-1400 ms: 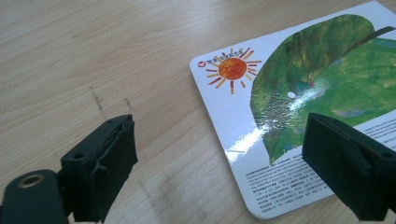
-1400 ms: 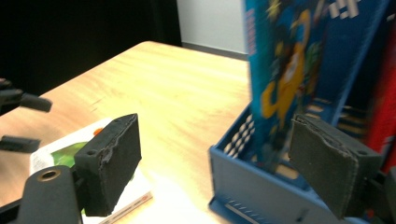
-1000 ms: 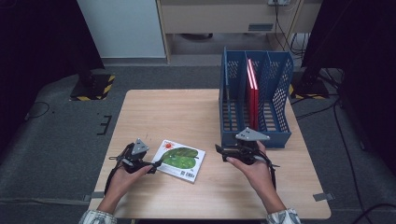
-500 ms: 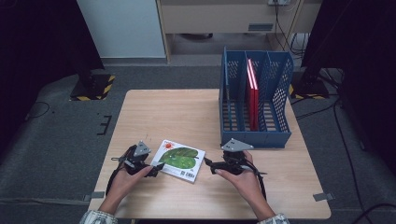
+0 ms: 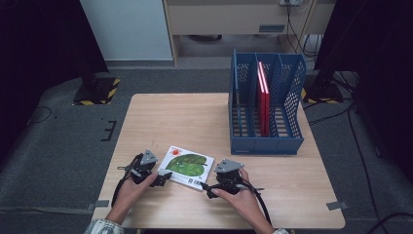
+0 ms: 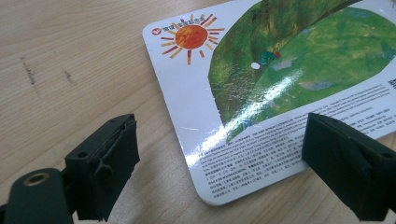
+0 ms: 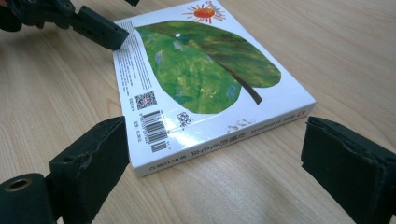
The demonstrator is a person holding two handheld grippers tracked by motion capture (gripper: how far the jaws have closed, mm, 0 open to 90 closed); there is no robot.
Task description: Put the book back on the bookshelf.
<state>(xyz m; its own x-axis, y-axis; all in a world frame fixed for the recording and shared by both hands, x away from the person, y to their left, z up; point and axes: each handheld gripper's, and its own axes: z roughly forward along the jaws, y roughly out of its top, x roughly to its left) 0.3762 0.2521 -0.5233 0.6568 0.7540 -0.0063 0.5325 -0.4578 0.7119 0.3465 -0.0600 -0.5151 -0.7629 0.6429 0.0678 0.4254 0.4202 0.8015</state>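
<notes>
Lying flat on the pale wooden table [image 5: 160, 122], low and left of centre in the high view, is the thick white board book with a green leaf and an orange sun on its cover [image 5: 187, 165], with a gripper at each end of it. The left gripper [image 5: 160, 178] sits at the book's lower left corner; in the left gripper view its black padded jaws stand spread, one over bare wood and one over the cover's printed edge, with the corner of the book [image 6: 280, 93] between them but not squeezed. Its jaws have just closed a little. The right gripper [image 5: 207, 187] sits at the book's lower right end; in the right gripper view its jaws stand wide apart on either side of the spine corner of the book [image 7: 201, 84] and have just been opening, with nothing pinched.

I judge the step in hand to be the approach to a two-handed pickup, probably to stand the book in the blue perforated plastic file rack [image 5: 265, 141] at the upper right of the table, where a red book [image 5: 263, 95] already stands upright in the middle slot. The next move calls for getting one jaw under an edge, since the book lies flush on the wood.

The small print, barcode and spine lettering are too fine to read. The person's forearms are cut off at the bottom of the high view. Dark surroundings hide most of the room's sides.
</notes>
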